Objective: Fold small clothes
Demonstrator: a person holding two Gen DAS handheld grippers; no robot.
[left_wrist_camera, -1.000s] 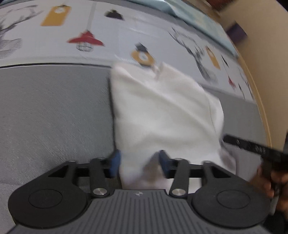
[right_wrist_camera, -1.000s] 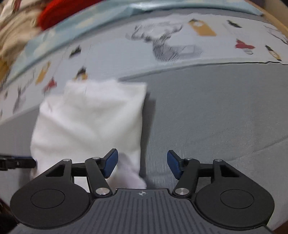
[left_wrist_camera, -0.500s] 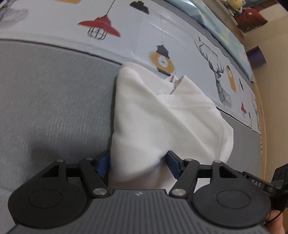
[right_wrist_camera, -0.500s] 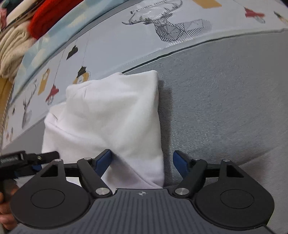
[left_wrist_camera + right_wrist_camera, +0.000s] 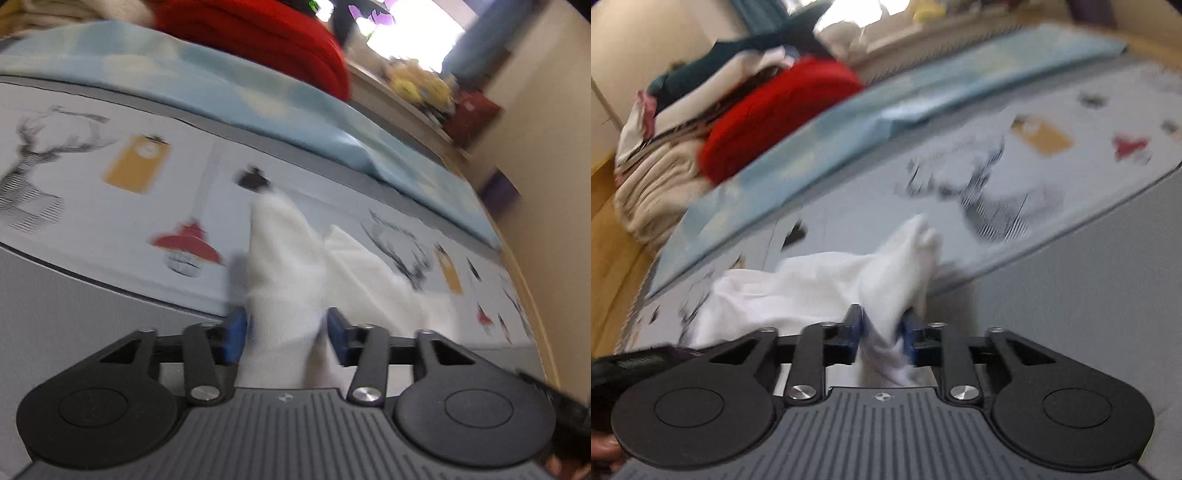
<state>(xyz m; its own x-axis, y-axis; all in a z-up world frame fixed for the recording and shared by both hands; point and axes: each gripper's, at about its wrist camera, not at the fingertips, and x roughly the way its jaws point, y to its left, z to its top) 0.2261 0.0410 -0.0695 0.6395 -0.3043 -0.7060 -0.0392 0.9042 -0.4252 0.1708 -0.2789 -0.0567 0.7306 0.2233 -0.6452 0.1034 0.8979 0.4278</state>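
Both grippers are clamped on the white garment (image 5: 284,266): left gripper (image 5: 282,334) and right gripper (image 5: 881,332) each pinch a corner at lower centre. Though blurred, this looks like mid-fold; next, carry both corners across evenly onto the bedspread (image 5: 92,221).

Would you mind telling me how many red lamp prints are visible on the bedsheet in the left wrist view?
2: a large red lamp print left of the white garment, and a small one far right. The garment may hide others.

Grey bed (image 5: 74,314), printed sheet (image 5: 110,206), cream wall (image 5: 546,155), bright window (image 5: 413,29), red blanket (image 5: 783,110)
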